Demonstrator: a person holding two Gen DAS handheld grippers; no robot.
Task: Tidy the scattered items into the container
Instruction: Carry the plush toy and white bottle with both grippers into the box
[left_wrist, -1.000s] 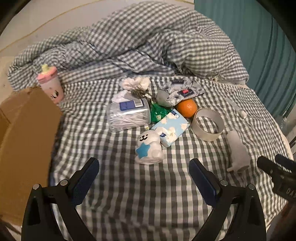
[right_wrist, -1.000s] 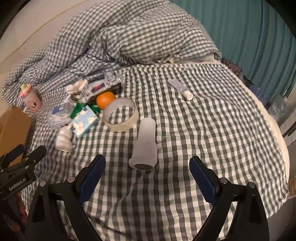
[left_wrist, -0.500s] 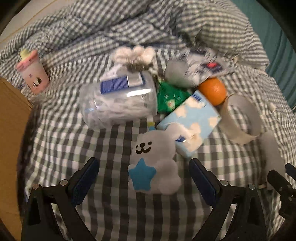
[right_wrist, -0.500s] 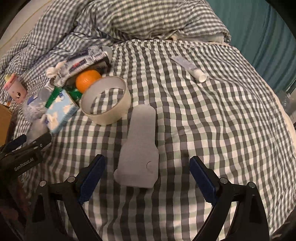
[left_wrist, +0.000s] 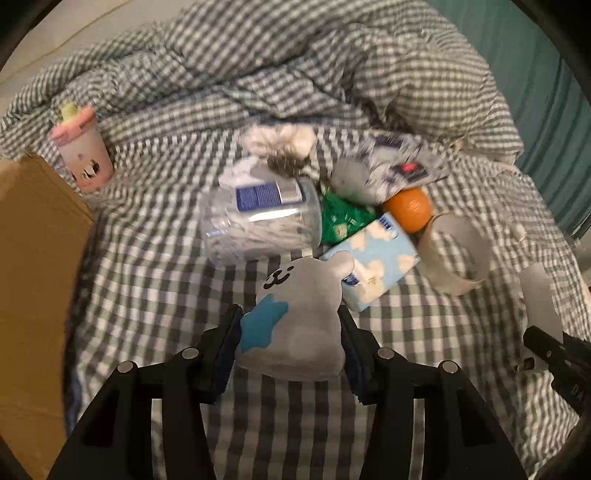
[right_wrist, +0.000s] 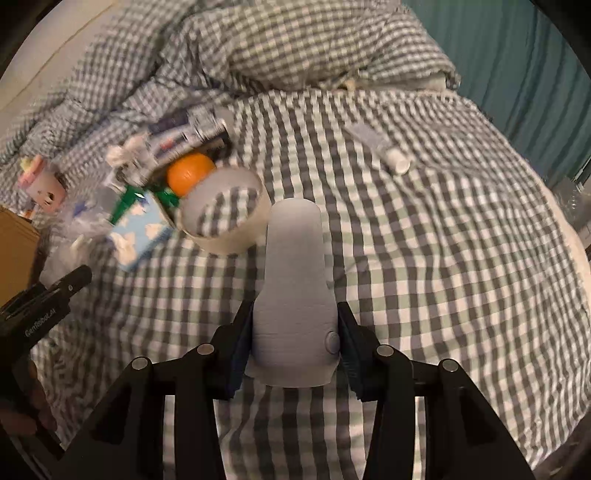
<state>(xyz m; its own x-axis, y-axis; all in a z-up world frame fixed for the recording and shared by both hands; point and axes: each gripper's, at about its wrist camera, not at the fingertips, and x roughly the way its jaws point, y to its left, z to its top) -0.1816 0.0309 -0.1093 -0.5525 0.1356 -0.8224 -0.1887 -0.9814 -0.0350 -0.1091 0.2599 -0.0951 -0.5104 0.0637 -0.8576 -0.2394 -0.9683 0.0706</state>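
- The left wrist view alone shows the left claw (left_wrist: 290, 343) clenched on the white plush toy (left_wrist: 299, 314), its blue pads pressed to the toy's two flanks, the blue star facing the left pad.
- That view also shows the cardboard box (left_wrist: 37, 266) as a broad brown wall at the left edge, with the pink cup (left_wrist: 83, 151) standing just behind its far corner; the right wrist view catches only a sliver of the box.
- Just beyond the plush toy lie the clear swab jar (left_wrist: 258, 221), the green packet (left_wrist: 341, 219), the blue tissue pack (left_wrist: 373, 262) touching the toy's ear, the orange (left_wrist: 408, 208) and the tape roll (left_wrist: 458, 254).
- The right wrist view alone shows the right claw (right_wrist: 293, 349) gripping the grey device (right_wrist: 293, 288) by its wide near end, a pad on each side; the narrow end points away, toward the tape roll just beside it.
- Only that view shows the white tube (right_wrist: 382, 147), lying well apart from the heap on the checked bed sheet (right_wrist: 443, 258).
- Both views are blurred around the heap.
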